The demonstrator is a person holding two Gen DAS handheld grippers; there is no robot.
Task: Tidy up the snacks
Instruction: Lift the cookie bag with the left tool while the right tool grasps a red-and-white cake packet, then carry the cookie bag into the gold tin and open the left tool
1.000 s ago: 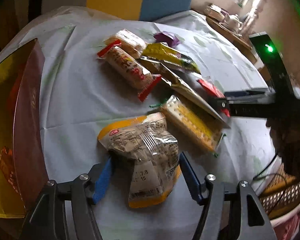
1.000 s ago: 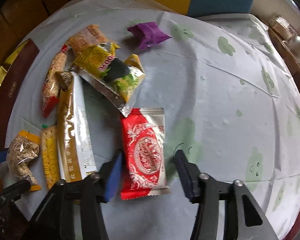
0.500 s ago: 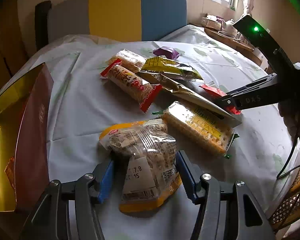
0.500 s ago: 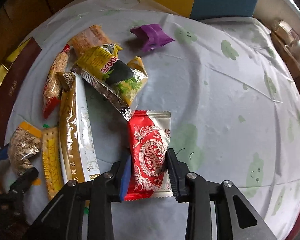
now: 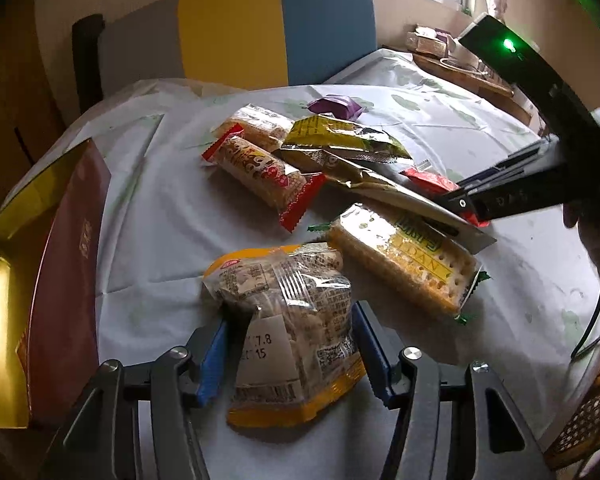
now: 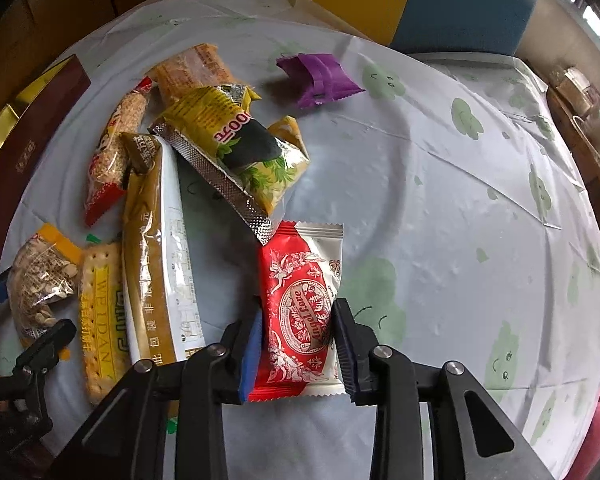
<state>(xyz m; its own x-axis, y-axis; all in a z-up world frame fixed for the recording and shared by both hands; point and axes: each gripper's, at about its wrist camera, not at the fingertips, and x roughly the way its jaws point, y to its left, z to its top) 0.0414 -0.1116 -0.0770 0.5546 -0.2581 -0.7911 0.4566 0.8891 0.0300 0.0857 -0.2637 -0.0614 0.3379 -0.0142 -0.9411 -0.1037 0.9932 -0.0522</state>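
our left hand-held gripper [image 5: 288, 350] has its blue-padded fingers [image 5: 211, 360] pressed against both sides of a clear bag of nuts with yellow ends [image 5: 288, 320], which lies on the white cloth of the desk [image 5: 160, 216]. our right hand-held gripper [image 6: 296, 354] is clamped on the lower half of a red-and-white "angel love" packet [image 6: 300, 304], its pads touching the packet's two long edges.

just beyond the bag of nuts, we see a yellow weidan cracker pack [image 5: 404, 256] lying flat, with a long gold-and-white pouch [image 6: 156, 248] overlapping its far edge. a red-ended rice-cracker stick [image 5: 260, 172] sits to the left of the pouch, touching an orange-tinted cracker pack [image 5: 260, 126] behind it. a yellow-and-black foil snack bag [image 6: 236, 152] rests across the top of the pile, its silver seam reaching the red packet's upper corner. a purple wrapper [image 6: 318, 78] lies apart, farther back. a maroon-and-gold box [image 5: 56, 280] stands at the desk's left edge.
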